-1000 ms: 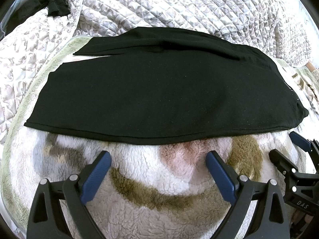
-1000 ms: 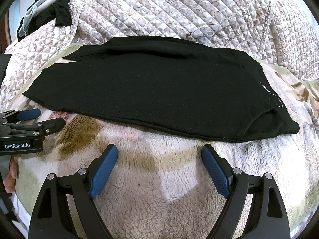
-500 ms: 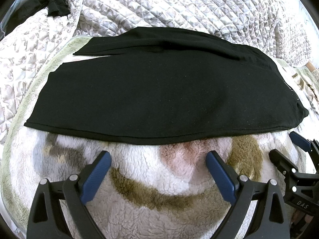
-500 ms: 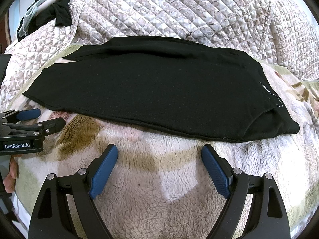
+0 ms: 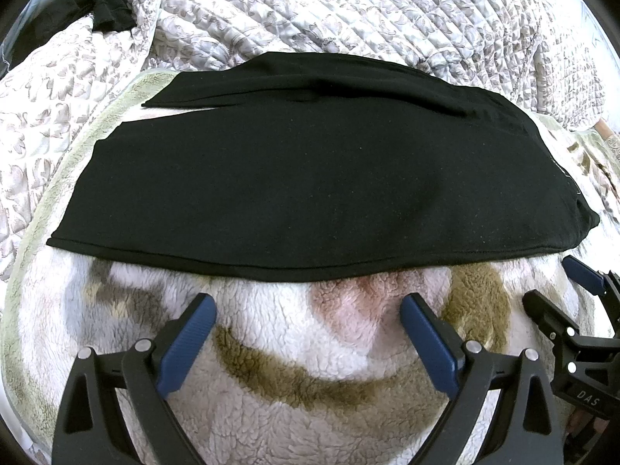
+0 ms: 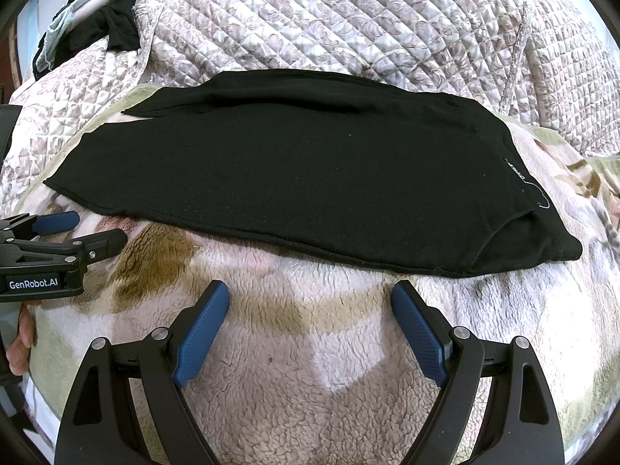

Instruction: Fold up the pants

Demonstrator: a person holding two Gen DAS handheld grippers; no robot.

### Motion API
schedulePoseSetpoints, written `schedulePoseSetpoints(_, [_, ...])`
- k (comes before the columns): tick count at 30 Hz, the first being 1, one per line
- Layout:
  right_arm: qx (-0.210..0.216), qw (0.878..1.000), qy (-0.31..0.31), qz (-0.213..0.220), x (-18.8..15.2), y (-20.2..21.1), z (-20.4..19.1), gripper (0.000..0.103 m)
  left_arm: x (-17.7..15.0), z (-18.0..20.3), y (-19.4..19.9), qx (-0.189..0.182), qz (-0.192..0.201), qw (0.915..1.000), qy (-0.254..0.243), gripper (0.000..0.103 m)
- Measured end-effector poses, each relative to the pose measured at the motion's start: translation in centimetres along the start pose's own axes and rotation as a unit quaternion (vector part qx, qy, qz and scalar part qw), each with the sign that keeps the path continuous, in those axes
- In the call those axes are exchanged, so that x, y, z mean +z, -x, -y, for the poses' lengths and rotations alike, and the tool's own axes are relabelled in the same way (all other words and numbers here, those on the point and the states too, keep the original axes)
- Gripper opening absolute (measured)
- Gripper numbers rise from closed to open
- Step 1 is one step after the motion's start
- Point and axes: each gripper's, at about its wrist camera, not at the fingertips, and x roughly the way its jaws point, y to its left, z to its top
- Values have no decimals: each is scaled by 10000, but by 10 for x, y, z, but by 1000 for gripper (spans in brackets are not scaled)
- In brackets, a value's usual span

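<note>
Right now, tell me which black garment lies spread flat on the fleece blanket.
The black pants, spread flat just ahead of both grippers; the other dark garment sits crumpled far back on the quilt.

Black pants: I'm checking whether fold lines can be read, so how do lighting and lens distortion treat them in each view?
Left wrist: pants nearly featureless black, hem bowed by fisheye. Right wrist: same bowing, but the waist label and layered edge show; both sharp, evenly lit.
</note>
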Motion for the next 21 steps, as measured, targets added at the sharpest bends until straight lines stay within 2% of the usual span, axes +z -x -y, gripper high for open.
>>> schedulePoseSetpoints(11, [52,9999,42,-87,2,-1,1,86,-1,1,0,1,27,10000,11,98])
schedulePoseSetpoints(15, [194,9996,88,-174,4,0,3,86,-3,1,1,-20,45,10000,16,98])
schedulePoseSetpoints(19, [385,9991,-152,-103,7,10,16,86,-2,-9,9,-238,79,9995,177,97])
schedulePoseSetpoints(21, [353,9988,-334,59,10,18,28,86,1,-20,16,-475,169,9977,456,95])
